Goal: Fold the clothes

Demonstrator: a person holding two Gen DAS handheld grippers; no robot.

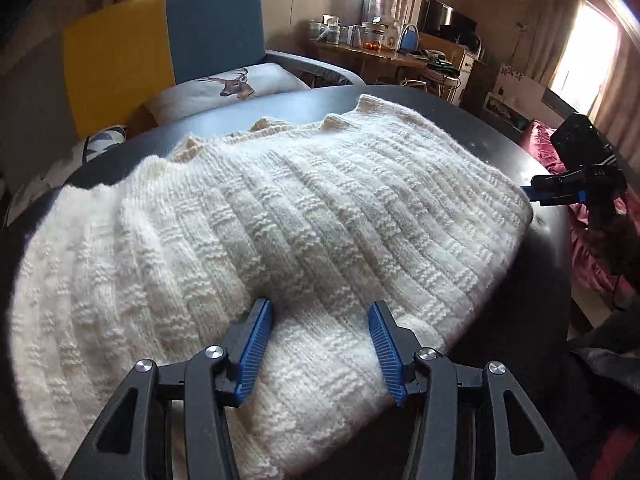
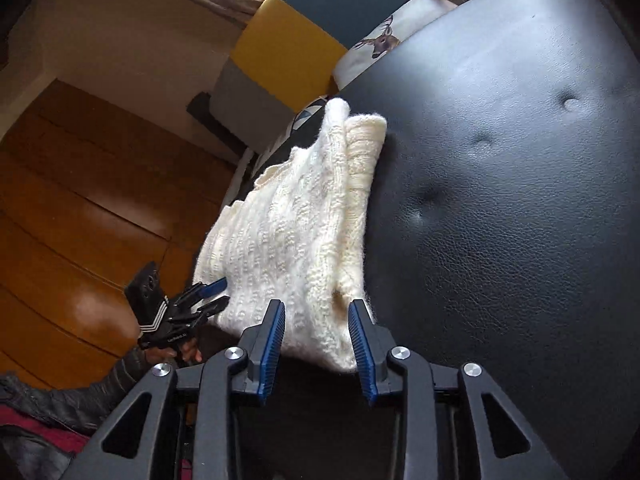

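Blue-padded left gripper (image 1: 320,308) sits nearest, jaws wide, straddling the near hem of the white knit sweater (image 1: 280,208) without pinching it. Pads rest on or just above the wool; contact cannot be told.

Right gripper (image 2: 316,308) likewise spread wide, jaws either side of a sweater corner, nothing clamped. From the right wrist view the left gripper shows off to the left at the garment's other edge, also parted.

Ahead of both grippers the sweater lies folded in a thick stack on the black padded bench (image 2: 500,160), a tufted leatherette top. Layered edges show at the far end ahead of the left gripper. Stack sits close to the bench's edge on the left gripper's side.

Beyond the bench: blue-and-yellow armchair (image 1: 168,44) with a deer-print cushion (image 1: 236,84), cluttered desk (image 1: 380,52) further back to the right.

Risks, as judged:
- Bulky knit; a shallow bite would likely catch only the top layer, and the fold would peel apart on lifting.
- Slick bench surface; an uneven pull from one gripper could slide the whole stack instead of folding it.
- Stack near the edge; a drag that way could tip it off.
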